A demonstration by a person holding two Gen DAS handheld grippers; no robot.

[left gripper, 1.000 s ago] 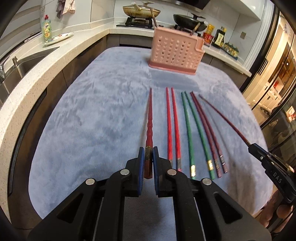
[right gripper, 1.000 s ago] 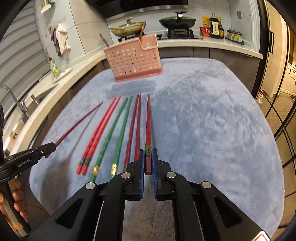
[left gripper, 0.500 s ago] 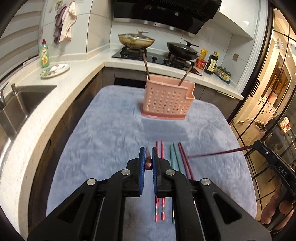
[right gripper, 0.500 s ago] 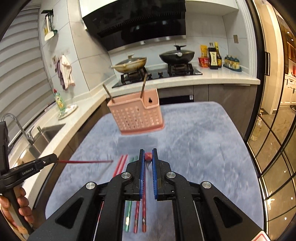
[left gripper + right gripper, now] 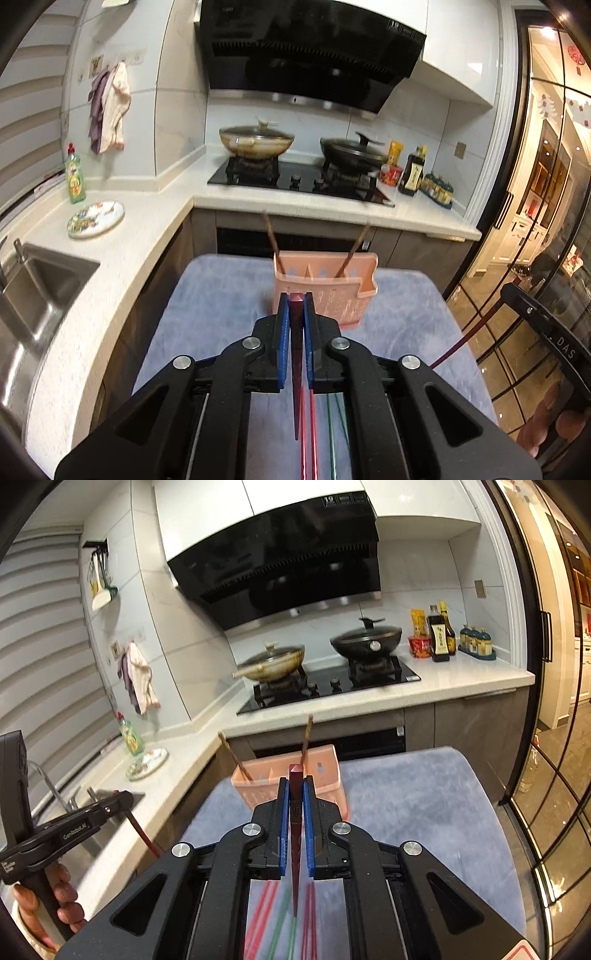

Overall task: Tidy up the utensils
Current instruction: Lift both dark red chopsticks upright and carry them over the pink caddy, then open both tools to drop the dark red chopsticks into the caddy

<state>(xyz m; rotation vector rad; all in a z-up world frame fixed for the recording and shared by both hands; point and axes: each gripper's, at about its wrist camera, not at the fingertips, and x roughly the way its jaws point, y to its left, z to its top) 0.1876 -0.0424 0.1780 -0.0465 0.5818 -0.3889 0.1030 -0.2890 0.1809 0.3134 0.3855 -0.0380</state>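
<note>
You hold one dark red chopstick in each set of tongs above the grey-blue mat, both aimed toward the pink utensil caddy [image 5: 325,295] at the far end of the desk [image 5: 229,295]. The left tongs [image 5: 295,306] are closed on a dark red chopstick [image 5: 296,369] near its blunt end, the tapered tip hanging down toward the mat; the right tongs [image 5: 296,786] are clamped the same way on a second dark red chopstick [image 5: 295,849]. Two brown chopsticks [image 5: 271,240] already lean in the caddy's compartments. Below, red chopsticks [image 5: 308,435] and green chopsticks [image 5: 332,435] lie side by side on the mat near you, waiting their turn.

To finish this step cleanly, carry each stick forward until its tip sits over an open compartment, judged here to be the middle ones, then lower it point first before you release. Keep the two sticks apart as they travel, since they look set to converge on the same narrow opening. The caddy seems light, so a tip catching its rim could nudge or tip it; come down from above rather than sweeping in from the side, and let go only once the tip is inside.
</note>
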